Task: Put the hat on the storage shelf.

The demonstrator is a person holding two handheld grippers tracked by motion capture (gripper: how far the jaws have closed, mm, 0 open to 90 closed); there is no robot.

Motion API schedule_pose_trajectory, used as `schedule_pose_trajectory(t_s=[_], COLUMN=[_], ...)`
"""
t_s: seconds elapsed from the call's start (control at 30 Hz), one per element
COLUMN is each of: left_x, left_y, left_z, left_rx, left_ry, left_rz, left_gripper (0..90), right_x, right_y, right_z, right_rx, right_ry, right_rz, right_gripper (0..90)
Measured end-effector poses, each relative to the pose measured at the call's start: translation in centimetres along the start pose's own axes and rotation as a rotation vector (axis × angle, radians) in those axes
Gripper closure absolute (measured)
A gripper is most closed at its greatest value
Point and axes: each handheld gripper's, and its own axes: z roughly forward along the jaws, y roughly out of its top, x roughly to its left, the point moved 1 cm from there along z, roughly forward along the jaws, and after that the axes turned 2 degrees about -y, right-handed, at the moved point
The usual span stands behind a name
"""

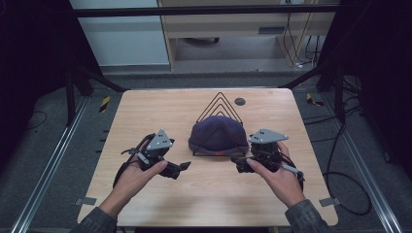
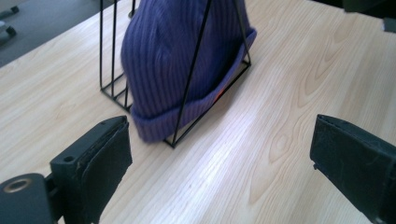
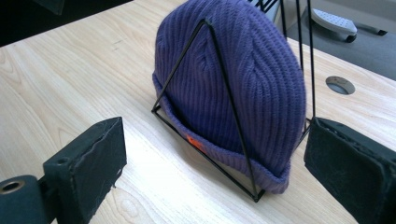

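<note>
Flanking one beanie (image 1: 218, 135), two grippers

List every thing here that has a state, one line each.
Purple beanie: upright, slotted in the rack behind its front triangle, not gripped.
Black wire rack: upright on the table, holding the beanie.
Left claw: open, holding nothing, beside the rack.
Right claw: open, holding nothing, beside the rack.

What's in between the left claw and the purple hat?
Just bare wooden table. In the left gripper view, nothing lies between the open left claw and the purple hat in its black wire rack.
</note>
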Motion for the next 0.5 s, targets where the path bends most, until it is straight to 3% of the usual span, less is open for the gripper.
schedule_pose_trajectory(t_s=[0.5], left_x=[1.8], left_y=[-4.0], left_z=[-0.9], left_rx=[0.028], left_ry=[0.038], left_rz=[-0.062], left_gripper=[5.0], right_x=[1.7], right_y=[-1.3], right_z=[2.2], right_rx=[0.058], right_ry=[0.033], right_rz=[-0.019], right_gripper=[8.5])
